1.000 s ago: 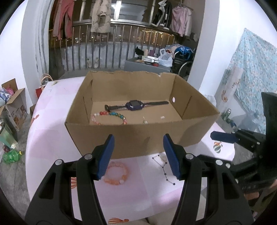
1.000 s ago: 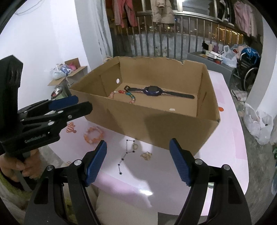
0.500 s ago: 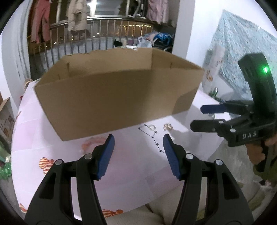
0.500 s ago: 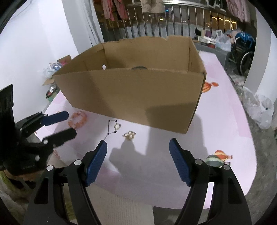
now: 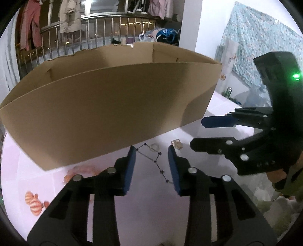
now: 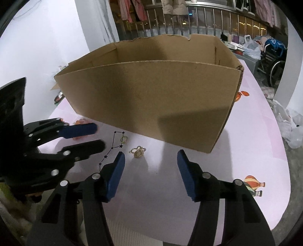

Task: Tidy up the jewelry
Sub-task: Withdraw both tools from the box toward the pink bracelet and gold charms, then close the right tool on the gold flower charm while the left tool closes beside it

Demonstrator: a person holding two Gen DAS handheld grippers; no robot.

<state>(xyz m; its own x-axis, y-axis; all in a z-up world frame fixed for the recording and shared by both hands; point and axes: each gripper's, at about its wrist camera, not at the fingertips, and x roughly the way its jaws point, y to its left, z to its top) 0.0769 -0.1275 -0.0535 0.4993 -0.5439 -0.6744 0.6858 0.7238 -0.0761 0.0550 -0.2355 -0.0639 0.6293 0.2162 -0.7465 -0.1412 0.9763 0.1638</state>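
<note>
A brown cardboard box (image 5: 106, 106) stands on the pink table (image 5: 147, 204); its inside is hidden from both views. In front of it lie a thin black star necklace (image 5: 157, 162), a small ring (image 5: 154, 146), a gold bow-shaped piece (image 5: 177, 143) and an orange bead bracelet (image 5: 81, 170). My left gripper (image 5: 151, 151) is open and low over the necklace. My right gripper (image 6: 151, 158) is open and empty, just right of the gold piece (image 6: 138, 151). The necklace (image 6: 113, 147) and ring (image 6: 123, 139) lie between the two grippers.
The box (image 6: 151, 102) fills the middle of the table (image 6: 255, 143). The table edge runs close behind both grippers. A railing with hung clothes (image 5: 70, 17) stands behind. Bags and a wheelchair (image 6: 269, 54) are at the far right.
Both grippers have dropped low and moved in toward the jewelry in front of the box. The box's inside has gone out of sight. The left jaws have narrowed somewhat.
</note>
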